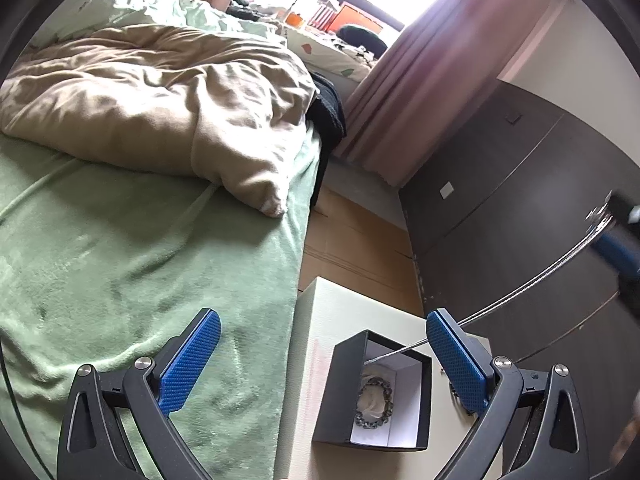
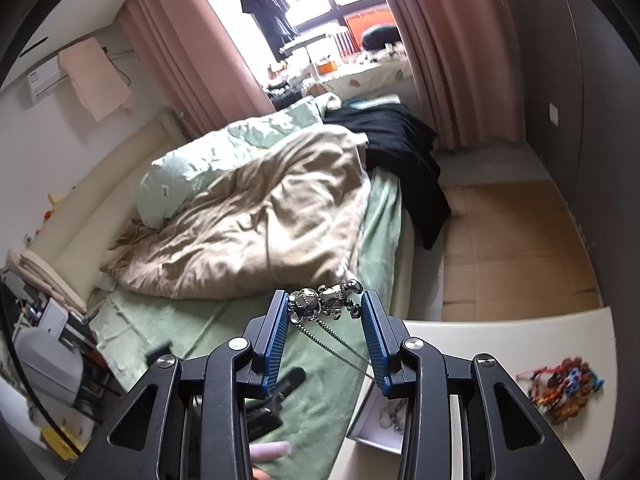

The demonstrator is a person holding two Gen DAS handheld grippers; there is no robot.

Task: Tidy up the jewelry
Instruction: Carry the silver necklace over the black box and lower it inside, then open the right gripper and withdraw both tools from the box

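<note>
Blue-padded and black-armed, the left claw (image 1: 323, 364) stands spread wide with nothing between its pads, hovering over the near edge of the cream-white table (image 1: 340, 304) beside the bed with the green fleece blanket (image 1: 120, 260). Just under it sits the open black jewellery box with a white lining (image 1: 374, 396), and a dark beaded bracelet (image 1: 375, 402) lies coiled on the pale cushion inside. So one piece looks already put away.

Over in the right wrist view, the right claw (image 2: 325, 312) is clamped on a shiny silver bear-shaped pendant (image 2: 326, 300), the pads pressing on its head and feet. Its thin silver chain (image 2: 340, 344) trails down from the figure towards the box; from the left wrist view the same chain runs taut from the right claw at the frame edge down into the box, its lower end seemingly already inside.

My guess is the necklace is being fed into the box chain first, with the pendant yet to be lowered and released. Further along the table, well apart from the box, a heap of colourful beaded and braided bracelets (image 2: 564, 392) waits untouched. Something small and dark also lies on the table behind the left claw's right finger, too hidden to name. I'd put the job somewhere near the middle.
</note>
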